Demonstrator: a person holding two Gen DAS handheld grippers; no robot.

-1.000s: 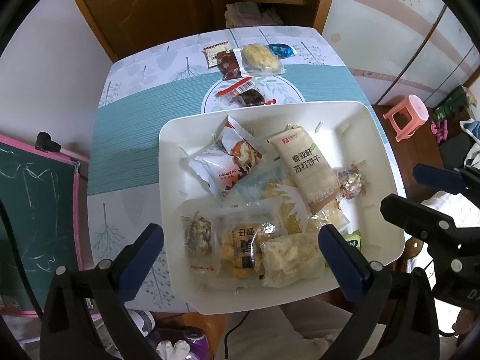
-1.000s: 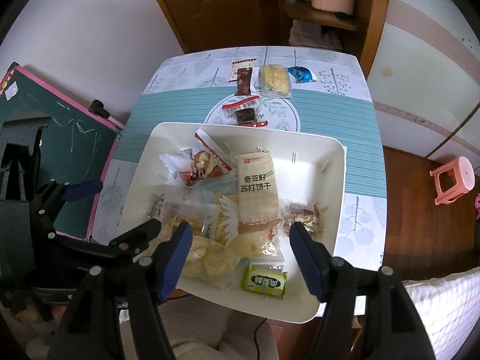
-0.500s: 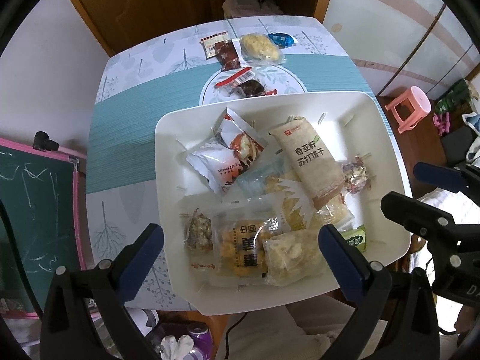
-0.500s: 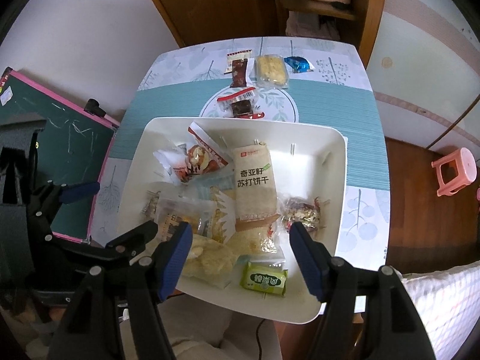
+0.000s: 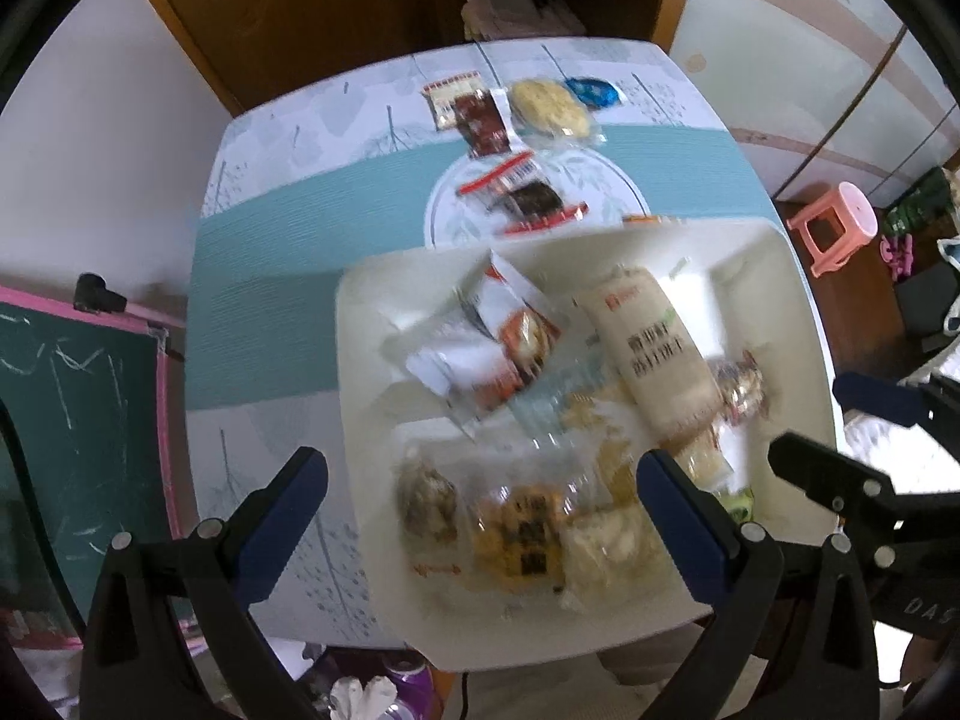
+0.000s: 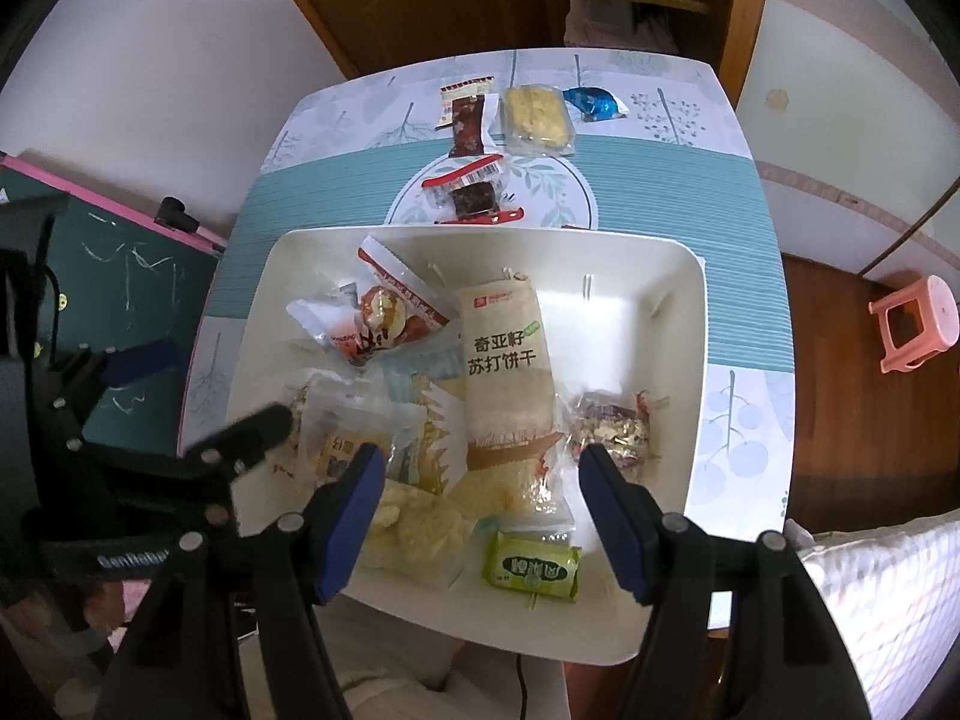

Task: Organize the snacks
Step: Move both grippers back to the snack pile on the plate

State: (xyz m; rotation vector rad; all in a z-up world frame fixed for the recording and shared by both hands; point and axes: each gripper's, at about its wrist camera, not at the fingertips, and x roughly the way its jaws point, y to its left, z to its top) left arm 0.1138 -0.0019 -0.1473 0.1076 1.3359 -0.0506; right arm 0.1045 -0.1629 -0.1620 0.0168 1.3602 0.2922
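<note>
A white tray (image 6: pixel 672 276) holds several wrapped snacks: a tall cracker pack (image 6: pixel 507 372), a red-and-white packet (image 6: pixel 384 312), a green packet (image 6: pixel 531 567) and a nut bar (image 6: pixel 612 432). The tray (image 5: pixel 774 264) looks blurred in the left wrist view. Beyond it on the table lie a dark bar in clear wrap (image 6: pixel 474 195), a brown bar (image 6: pixel 468 123), a yellow cake (image 6: pixel 536 119) and a blue candy (image 6: pixel 594 103). My left gripper (image 5: pixel 480 498) is open and empty above the tray's near left. My right gripper (image 6: pixel 480 489) is open and empty above the tray's near edge.
The table (image 6: pixel 300 192) has a teal-striped cloth. A green chalkboard with pink frame (image 6: pixel 114 264) stands at the left. A pink stool (image 6: pixel 915 321) is on the floor at the right. A wooden door and shelf stand behind the table.
Both grippers have shifted slightly over the tray; the left wrist view is now blurred by motion and has moved left. Both stay open and empty. The snacks have not moved.
</note>
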